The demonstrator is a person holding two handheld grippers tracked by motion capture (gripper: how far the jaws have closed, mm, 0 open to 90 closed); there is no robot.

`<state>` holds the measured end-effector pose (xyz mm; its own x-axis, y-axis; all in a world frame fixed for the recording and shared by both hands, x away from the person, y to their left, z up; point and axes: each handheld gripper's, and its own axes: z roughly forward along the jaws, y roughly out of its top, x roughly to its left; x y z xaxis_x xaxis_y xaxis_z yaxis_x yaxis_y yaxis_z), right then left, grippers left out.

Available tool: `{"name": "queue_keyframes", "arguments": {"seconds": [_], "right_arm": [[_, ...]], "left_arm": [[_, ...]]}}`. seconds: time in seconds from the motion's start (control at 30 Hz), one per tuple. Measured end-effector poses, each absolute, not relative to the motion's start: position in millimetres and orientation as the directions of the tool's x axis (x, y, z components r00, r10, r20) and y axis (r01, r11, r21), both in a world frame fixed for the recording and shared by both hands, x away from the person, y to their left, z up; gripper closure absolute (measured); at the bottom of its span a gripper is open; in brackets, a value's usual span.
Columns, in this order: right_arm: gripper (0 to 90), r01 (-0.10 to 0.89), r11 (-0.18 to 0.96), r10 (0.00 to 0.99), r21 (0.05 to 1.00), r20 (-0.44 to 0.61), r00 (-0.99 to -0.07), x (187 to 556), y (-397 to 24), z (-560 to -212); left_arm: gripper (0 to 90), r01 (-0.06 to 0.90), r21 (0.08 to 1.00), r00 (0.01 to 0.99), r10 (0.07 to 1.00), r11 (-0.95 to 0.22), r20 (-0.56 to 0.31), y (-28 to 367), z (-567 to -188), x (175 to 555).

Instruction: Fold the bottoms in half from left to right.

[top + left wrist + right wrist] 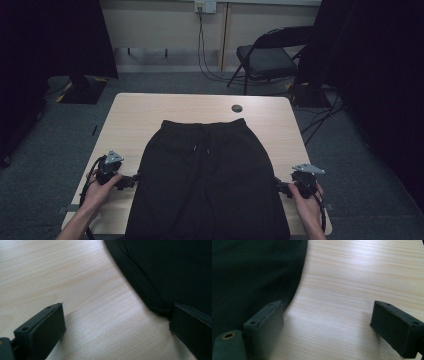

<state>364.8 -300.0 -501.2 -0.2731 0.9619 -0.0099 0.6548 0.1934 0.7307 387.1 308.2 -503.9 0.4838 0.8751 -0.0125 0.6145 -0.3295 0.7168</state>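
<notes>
One pair of black shorts [207, 180] lies flat in the middle of the surface [150, 112], waistband with its drawstring toward twelve o'clock and the leg hems hanging toward six o'clock at the near edge. The cloth looks light, soft and limp; it will likely sag and fold wherever it is lifted, so the thicker seamed side edges seem the surest places to pinch, one on each side at once. At nine o'clock of the shorts the left gripper [134, 179] sits low on the wood with its jaws apart, one jaw just at the dark hem [150, 302]. At three o'clock the right gripper [278, 186] mirrors it, jaws wide and holding nothing, one jaw beside the cloth's edge [297, 287]. A round cable port [237, 108] sits in the surface at twelve o'clock, well apart from the waistband. Beyond the surface, a folding chair [270, 55] stands at one o'clock, clear of the work.
</notes>
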Motion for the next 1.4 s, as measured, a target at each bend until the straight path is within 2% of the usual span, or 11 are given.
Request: {"name": "queue_keyframes", "arguments": {"seconds": [0.47,0.5,0.53,0.67,0.77,0.9,0.93,1.0,1.1,1.27,1.4], "right_arm": [[11.7,0.673,0.187,0.966,0.715,-0.01,-0.258,366,-298,-499],[13.3,0.675,0.185,0.966,0.714,-0.005,-0.259,365,-298,-498],[14.0,0.678,0.181,0.966,0.713,-0.001,-0.257,365,-299,-498],[17.0,0.685,0.162,0.968,0.71,0.019,-0.249,365,-299,-493],[17.9,0.658,0.145,0.967,0.739,0.036,-0.253,365,-295,-484],[20.7,0.627,0.159,0.948,0.763,0.059,-0.313,362,-273,-468],[22.5,0.618,0.163,0.943,0.77,0.064,-0.328,361,-266,-465],[23.4,0.61,0.169,0.935,0.774,0.071,-0.348,360,-260,-462],[23.9,0.58,0.194,0.91,0.791,0.075,-0.407,356,-240,-451],[30.4,0.543,0.266,0.85,0.797,0.071,-0.522,354,-191,-435],[36.8,0.519,0.305,0.809,0.799,0.07,-0.583,355,-160,-430]], "left_arm": [[2.2,0.631,0.706,0.464,0.886,-0.322,-0.011,308,-501,384],[6.8,0.635,0.699,0.471,0.882,-0.331,-0.01,310,-498,384],[17.7,0.656,0.686,0.448,0.894,-0.315,-0.018,314,-494,383],[17.3,0.673,0.68,0.431,0.901,-0.292,-0.04,318,-493,384],[22.7,0.688,0.668,0.422,0.905,-0.285,-0.049,316,-490,384],[24.6,0.678,0.668,0.425,0.905,-0.307,-0.016,311,-478,383],[25.6,0.657,0.668,0.466,0.885,-0.349,0.003,304,-473,382],[28.9,0.648,0.673,0.476,0.88,-0.357,0.008,300,-471,381],[28.7,0.596,0.686,0.532,0.845,-0.417,0.051,287,-460,380],[35.3,0.544,0.745,0.592,0.806,-0.387,-0.014,268,-448,393],[38.5,0.527,0.75,0.619,0.786,-0.401,-0.014,254,-445,401]]}}
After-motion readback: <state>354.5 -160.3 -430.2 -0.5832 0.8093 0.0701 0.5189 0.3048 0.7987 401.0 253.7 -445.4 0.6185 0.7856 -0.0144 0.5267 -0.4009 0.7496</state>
